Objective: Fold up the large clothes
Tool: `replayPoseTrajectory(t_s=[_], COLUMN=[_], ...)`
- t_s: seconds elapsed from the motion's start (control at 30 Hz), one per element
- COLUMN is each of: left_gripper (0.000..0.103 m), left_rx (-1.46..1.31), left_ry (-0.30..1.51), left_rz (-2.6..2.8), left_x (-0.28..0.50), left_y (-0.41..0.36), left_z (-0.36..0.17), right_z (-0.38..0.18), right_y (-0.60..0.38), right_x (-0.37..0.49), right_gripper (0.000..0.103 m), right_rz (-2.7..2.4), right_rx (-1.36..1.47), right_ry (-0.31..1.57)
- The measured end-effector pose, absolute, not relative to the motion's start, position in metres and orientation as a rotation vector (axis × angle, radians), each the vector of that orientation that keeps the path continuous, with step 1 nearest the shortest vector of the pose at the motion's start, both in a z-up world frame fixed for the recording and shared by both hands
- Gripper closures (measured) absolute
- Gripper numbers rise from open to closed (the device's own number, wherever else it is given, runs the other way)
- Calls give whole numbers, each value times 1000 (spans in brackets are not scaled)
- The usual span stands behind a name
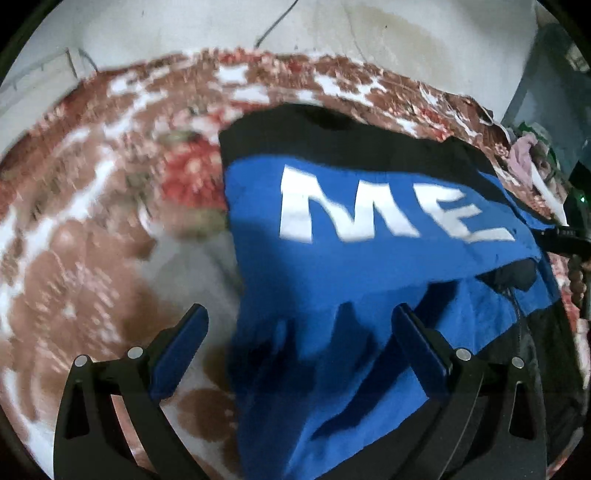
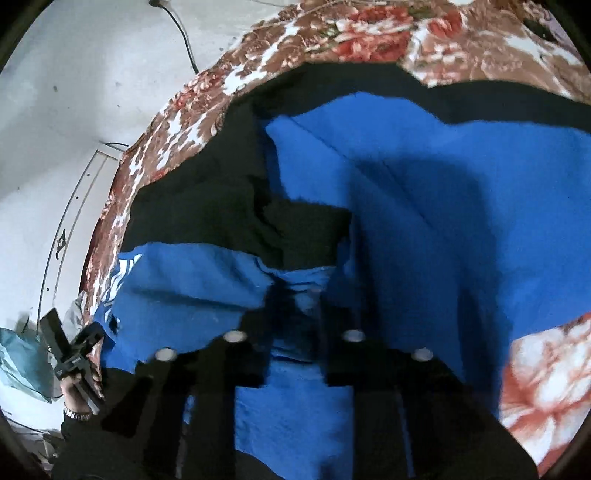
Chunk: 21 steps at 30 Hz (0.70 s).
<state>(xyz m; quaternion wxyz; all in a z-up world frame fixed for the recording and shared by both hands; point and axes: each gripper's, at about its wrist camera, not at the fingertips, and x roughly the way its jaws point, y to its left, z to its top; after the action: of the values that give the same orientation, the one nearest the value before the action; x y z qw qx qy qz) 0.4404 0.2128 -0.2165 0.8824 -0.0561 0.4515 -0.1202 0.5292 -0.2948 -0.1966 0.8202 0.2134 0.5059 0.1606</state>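
1. Blue-and-black fabric garment [image 1: 332, 280] with large white letters lies spread on a bed covered by a brown, red and white floral blanket [image 1: 92, 229].

2. On the left wrist view the white letters [image 1: 369, 210] read "ME" across a blue panel, with a black band [image 1: 332, 140] above it toward the far edge of the bed.

3. Left tool [image 1: 303, 332] hangs over the near part of the garment with its two black fingers set wide apart; nothing is between the blue pads [image 1: 181, 354], and whether they touch the cloth cannot be told (the frame is blurred).

4. One finger of the left tool stands over the blanket, the other over blue fabric.

5. Right tool [image 2: 295, 317] is closed, its fingers drawn together on a bunched fold of the blue fabric near the middle of the garment.

6. Around the right tool the cloth is rumpled: a black section [image 2: 229, 206] lies beyond it, and a broad blue section [image 2: 461, 206] to the right.

7. At the lower left of the right wrist view a person's hand [image 2: 75, 391] grips the handle of the other tool, with a metal wristband [image 2: 77, 415] at the cuff of a dark sleeve.

8. Beyond the bed stands a pale wall [image 1: 369, 29], with a dark cable [image 2: 183, 37] running down it.

9. A small heap of pinkish cloth [image 1: 524, 155] sits at the far right end of the bed in the left wrist view.
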Motion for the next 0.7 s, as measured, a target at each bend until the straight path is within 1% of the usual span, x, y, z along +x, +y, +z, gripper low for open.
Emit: replayPoseTrajectory(t_s=[0.1, 0.27, 0.33, 0.4, 0.5, 0.57, 0.6, 0.63, 0.67, 0.7], left_gripper=[6, 6, 6, 6, 6, 6, 6, 6, 6, 6], left_rx=[-104, -123, -62, 1, 15, -3, -9, -10, -18, -30], left_ry=[961, 867, 879, 904, 1021, 1047, 1036, 1011, 976, 948], left_rz=[-242, -255, -217, -197, -138, -129, -134, -135, -138, -144], left_x=[440, 428, 433, 441, 452, 448, 443, 436, 429, 425], left_y=[211, 211, 207, 204, 215, 225, 229, 232, 236, 237], left_z=[-224, -192, -188, -194, -222, -230, -229, -223, -214, -205], right_z=[-171, -106, -93, -96, -132, -163, -179, -189, -192, -193], right_y=[-293, -285, -282, -277, -277, -277, -278, -280, -282, -286], right_x=[533, 541, 547, 555, 569, 573, 572, 569, 564, 557], right_gripper=[97, 97, 97, 97, 95, 89, 80, 68, 63, 49], right_rz=[316, 300, 277, 253, 185, 173, 167, 163, 169, 161], right_rx=[361, 226, 181, 133, 77, 60, 48, 37, 29, 27], right_ry=[1055, 962, 942, 951, 1026, 1088, 1110, 1108, 1094, 1065])
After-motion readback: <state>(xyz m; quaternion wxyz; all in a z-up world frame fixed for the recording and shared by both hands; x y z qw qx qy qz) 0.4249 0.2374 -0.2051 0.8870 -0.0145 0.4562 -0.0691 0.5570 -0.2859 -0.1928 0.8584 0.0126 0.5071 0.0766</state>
